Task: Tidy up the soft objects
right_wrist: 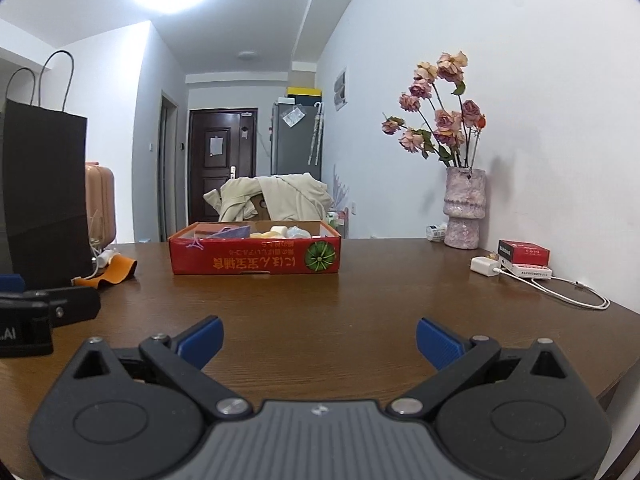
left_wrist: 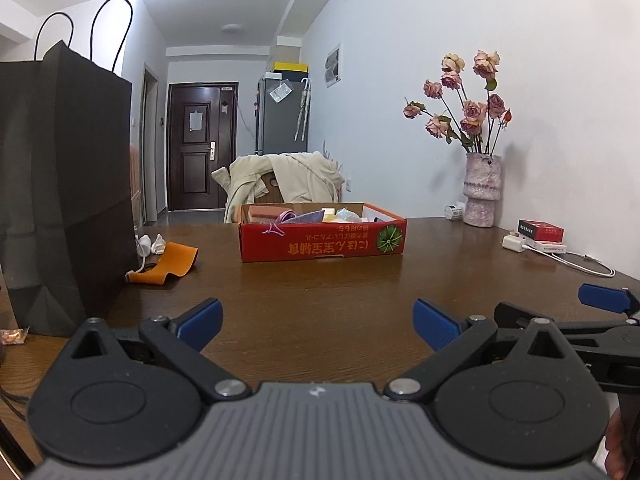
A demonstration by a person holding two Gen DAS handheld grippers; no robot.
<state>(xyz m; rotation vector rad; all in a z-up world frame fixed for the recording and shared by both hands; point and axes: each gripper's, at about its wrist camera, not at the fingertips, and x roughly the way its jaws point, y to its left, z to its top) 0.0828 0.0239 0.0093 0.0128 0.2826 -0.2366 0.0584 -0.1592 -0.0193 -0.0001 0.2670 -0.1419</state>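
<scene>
Grippers sat side by side low over the brown wooden table [left_wrist: 320, 292]; the left gripper [left_wrist: 318, 322] had its blue-padded fingers spread wide with nothing between them; the right gripper [right_wrist: 319, 342] was likewise spread wide and held nothing; part of the right gripper also showed at the right edge of the left wrist view, and part of the left one at the left edge of the right wrist view. Well ahead of both, toward the far side of the table, stood a shallow red cardboard box [left_wrist: 320, 242] with a green melon print on its front; soft objects [right_wrist: 256, 232] lay piled inside it, among them purple, yellow and white pieces, with a purple string hanging over the front wall. To the left stood a tall black paper bag [left_wrist: 68, 188], upright; an orange strip of material [left_wrist: 168, 264] lay flat just beside its base. On the right, near the wall, a pink vase [right_wrist: 464, 208] held dried roses; a red packet [right_wrist: 524, 252] and a white charger [right_wrist: 486, 266] with its cable lay close by.
</scene>
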